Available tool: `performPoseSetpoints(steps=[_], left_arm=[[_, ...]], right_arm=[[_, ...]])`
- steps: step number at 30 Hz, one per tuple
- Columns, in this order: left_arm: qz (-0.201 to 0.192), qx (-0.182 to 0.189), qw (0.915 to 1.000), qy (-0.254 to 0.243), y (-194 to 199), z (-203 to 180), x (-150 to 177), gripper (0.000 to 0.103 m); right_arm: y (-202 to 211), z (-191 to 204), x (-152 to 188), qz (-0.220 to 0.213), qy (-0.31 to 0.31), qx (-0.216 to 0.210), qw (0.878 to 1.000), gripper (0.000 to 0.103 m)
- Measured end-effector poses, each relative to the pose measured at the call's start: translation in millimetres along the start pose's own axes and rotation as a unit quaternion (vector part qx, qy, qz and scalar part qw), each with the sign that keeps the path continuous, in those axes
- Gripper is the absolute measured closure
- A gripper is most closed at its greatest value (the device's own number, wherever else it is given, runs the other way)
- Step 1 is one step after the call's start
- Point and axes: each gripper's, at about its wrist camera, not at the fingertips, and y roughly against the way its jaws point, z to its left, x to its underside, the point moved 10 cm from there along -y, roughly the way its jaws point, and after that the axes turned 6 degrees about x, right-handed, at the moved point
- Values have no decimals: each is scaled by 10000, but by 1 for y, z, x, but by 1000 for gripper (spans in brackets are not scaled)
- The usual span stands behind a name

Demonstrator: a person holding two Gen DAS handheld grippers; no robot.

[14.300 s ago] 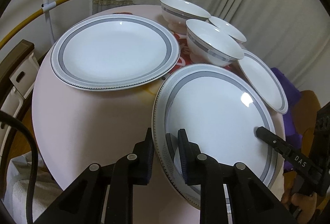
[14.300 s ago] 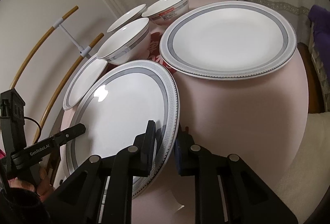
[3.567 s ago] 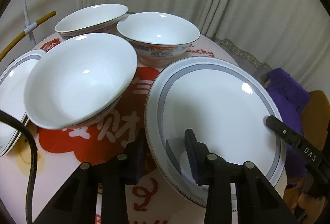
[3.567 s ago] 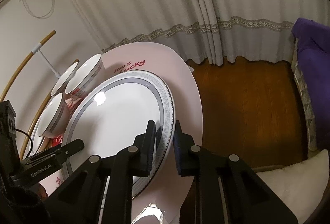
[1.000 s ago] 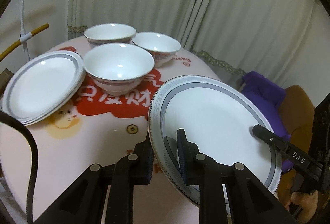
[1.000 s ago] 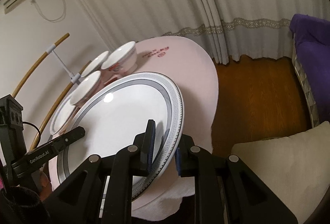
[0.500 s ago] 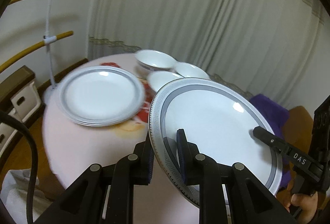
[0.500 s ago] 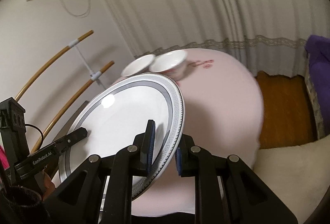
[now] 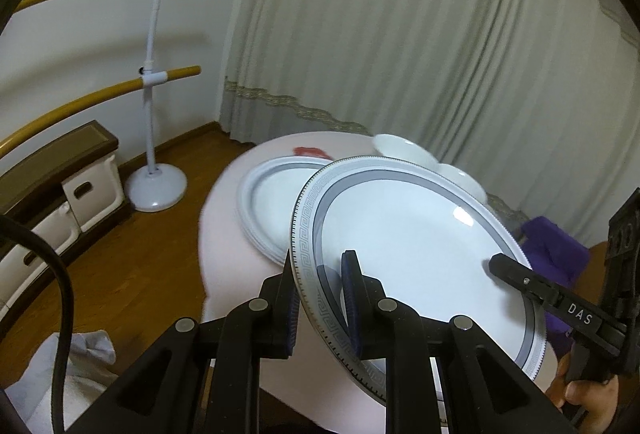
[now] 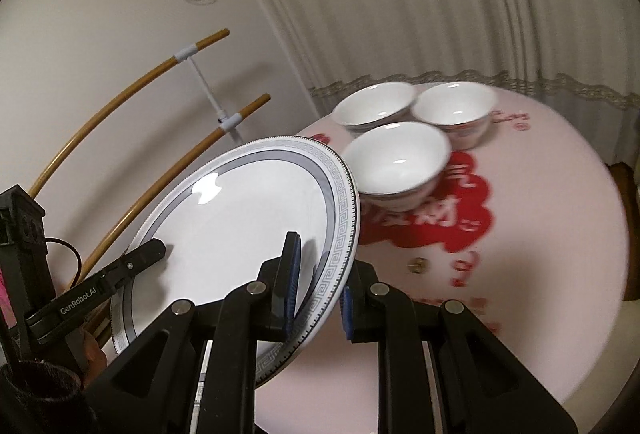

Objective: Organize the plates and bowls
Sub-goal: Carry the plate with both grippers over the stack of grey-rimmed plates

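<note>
Both grippers hold one large white plate with a grey patterned rim (image 9: 412,246), in the air above the round pink table (image 9: 224,246). My left gripper (image 9: 320,298) is shut on its near-left rim. My right gripper (image 10: 316,274) is shut on the opposite rim of the same plate (image 10: 240,218). A stack of matching plates (image 9: 272,202) lies on the table beyond and left of the held plate. Three white bowls (image 10: 396,158) (image 10: 374,106) (image 10: 454,112) stand together on the table in the right wrist view.
A white floor stand with yellow curved bars (image 9: 154,106) stands left of the table. A low brown cabinet (image 9: 56,170) lines the left wall. Curtains (image 9: 400,34) hang behind. A purple cloth (image 9: 556,246) lies at the right. The table bears a red print (image 10: 440,210).
The held plate has been lifted and carried left, toward the plate stack, which now lies partly behind it. Both views have swung; the bowls now show beyond the plate in the right wrist view.
</note>
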Motion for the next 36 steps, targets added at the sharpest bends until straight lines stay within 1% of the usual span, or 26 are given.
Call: performPoseSetpoints(steps=[4,6,7,10,11,16,26,36], left_arm=[[71,-104,9999,114,-2,23,1,88],[106,-126,9997,154,-15,29,-6,88],[115,-140,9997,171,-14,28,-6,88],[173,-190,9994,214,-29,38,-15,88],[191,-199,9994,217,-43,36,-20,88],[262,-223,9991,242,-70,35,-30,88],[406,-182,9986,300,-132,54,-52,87],[551,-143,9979,318,-162,57,-53,87]], right_arm=[[-27,18,2,140,61,-59,9999,86],[-37,23,3,200,85,-84,9997,86],[-43,25,3,229,87,-109,9996,86],[-60,31,3,322,77,-129,9994,86],[-66,33,3,347,74,-125,9993,86],[-87,33,-2,415,76,-80,9991,86],[-103,26,-4,489,35,46,9988,86],[-110,18,-7,542,-53,156,9984,86]])
